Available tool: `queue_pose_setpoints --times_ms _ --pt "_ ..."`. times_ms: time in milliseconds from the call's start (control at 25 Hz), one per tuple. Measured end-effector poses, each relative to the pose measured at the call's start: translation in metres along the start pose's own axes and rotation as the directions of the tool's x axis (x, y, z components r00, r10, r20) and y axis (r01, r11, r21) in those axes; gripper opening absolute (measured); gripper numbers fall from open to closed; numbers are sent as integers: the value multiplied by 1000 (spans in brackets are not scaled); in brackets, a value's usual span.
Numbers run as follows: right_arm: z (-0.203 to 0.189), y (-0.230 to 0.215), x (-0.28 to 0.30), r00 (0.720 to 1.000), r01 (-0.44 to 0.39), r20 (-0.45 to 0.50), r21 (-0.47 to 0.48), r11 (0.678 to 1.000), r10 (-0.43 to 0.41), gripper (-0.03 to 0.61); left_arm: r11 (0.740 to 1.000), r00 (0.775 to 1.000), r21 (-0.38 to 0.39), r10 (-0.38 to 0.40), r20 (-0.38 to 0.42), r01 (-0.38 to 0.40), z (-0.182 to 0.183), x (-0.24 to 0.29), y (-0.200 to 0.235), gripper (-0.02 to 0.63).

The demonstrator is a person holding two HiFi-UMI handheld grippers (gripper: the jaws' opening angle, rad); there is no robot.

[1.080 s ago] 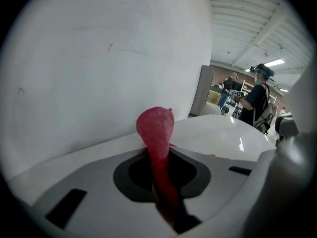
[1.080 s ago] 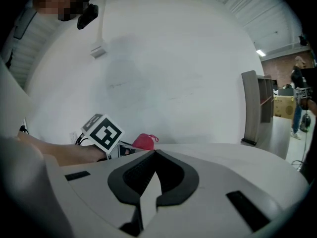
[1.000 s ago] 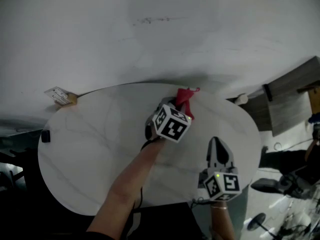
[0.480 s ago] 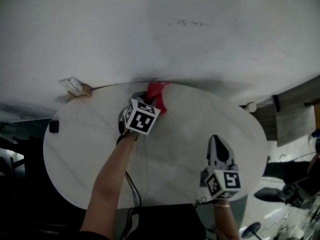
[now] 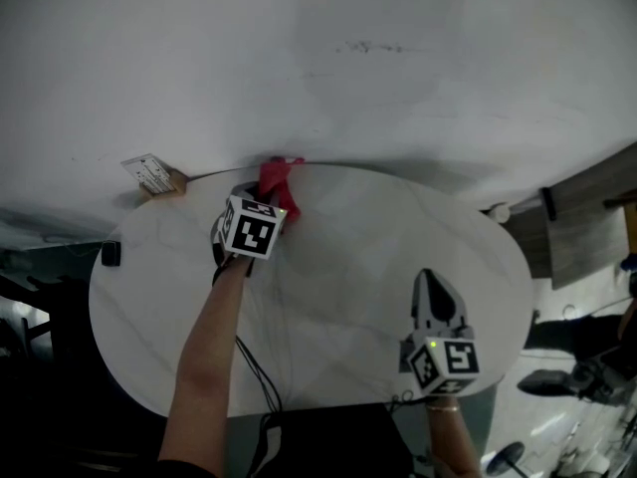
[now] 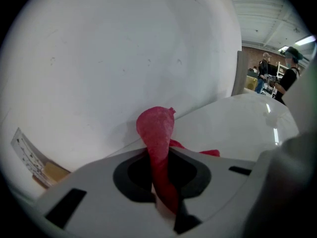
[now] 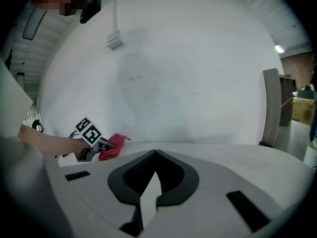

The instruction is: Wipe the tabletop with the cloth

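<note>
Two hand-held grippers are over one white oval desk [image 5: 348,267]. The left hand-held gripper [image 5: 267,201] is clenched on the single red cloth [image 5: 277,180]. The left gripper view shows the cloth pinched between the closed jaws. One twisted fold stands up past the tips, and a smaller flap shows just to their right. The cloth bunches directly ahead of this hand-held gripper at the desk's far edge, next to the white wall [image 5: 318,68].

The right hand-held gripper [image 5: 430,279] has its jaws closed together with nothing between them, as the right gripper view shows. It is over the near right part of the desk, well apart from the cloth, which lies ahead of it and to its left.

To the left of the left hand-held gripper, one white card [image 5: 146,171] sits on a tan block at the desk's far rim. Farther left, one small black object [image 5: 110,254] sits at the desk's edge. Far beyond the desk's right end, the left gripper view shows one person [image 6: 264,69] and a second person [image 6: 291,69].
</note>
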State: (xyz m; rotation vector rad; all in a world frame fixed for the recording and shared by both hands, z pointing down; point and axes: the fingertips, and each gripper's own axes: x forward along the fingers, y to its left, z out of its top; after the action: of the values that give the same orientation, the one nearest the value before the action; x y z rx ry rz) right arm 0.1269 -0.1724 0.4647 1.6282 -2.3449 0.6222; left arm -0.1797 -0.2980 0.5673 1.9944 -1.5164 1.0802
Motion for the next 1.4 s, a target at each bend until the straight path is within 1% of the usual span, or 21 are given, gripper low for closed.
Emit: queue_pose_setpoints --times_ms 80,160,240,360,480,680,800,840,920,1000,1080,1160,1280,1400 --pt "0 0 -3 1000 0 6 1 1000 0 3 999 1000 -39 -2 -15 2 -3 -7 5 47" --pt "-1 -2 -6 1000 7 12 9 1000 -7 3 997 1000 -78 -24 0 24 5 -20 4 46" --pt "0 -2 -9 1000 13 22 12 1000 -13 3 993 997 -94 -72 42 75 21 -29 -8 46" --pt "5 -4 -13 999 22 41 13 1000 -23 3 983 982 -78 -160 100 168 53 -32 -45 46" --pt "6 -13 -19 997 45 55 23 999 -46 3 965 958 -51 -248 145 257 87 -24 -95 46" --pt "8 -34 -33 993 100 57 25 995 -102 3 918 899 38 -395 187 396 141 -5 -196 47" --pt "5 -50 -42 989 140 47 34 990 -141 3 888 867 54 -458 194 457 157 8 -251 46" --pt "3 -56 -44 987 153 43 36 988 -155 3 881 860 54 -470 198 469 159 14 -265 46" --pt "0 -67 -49 983 177 34 43 983 -179 3 875 853 55 -482 200 481 162 25 -287 46" --pt "-4 -76 -53 980 198 22 51 979 -199 3 876 855 53 -480 196 480 164 37 -299 46" --pt "-6 -80 -55 978 206 13 51 977 -207 3 887 869 60 -460 182 457 164 48 -298 46" --pt "-8 -80 -52 980 200 4 44 979 -200 3 904 888 80 -427 169 420 161 58 -287 46" --pt "-11 -73 -44 984 176 -8 40 984 -176 3 920 909 102 -391 147 379 152 68 -266 46" --pt "-12 -60 -34 990 140 -17 32 990 -139 3 934 928 102 -353 116 343 145 69 -241 46"
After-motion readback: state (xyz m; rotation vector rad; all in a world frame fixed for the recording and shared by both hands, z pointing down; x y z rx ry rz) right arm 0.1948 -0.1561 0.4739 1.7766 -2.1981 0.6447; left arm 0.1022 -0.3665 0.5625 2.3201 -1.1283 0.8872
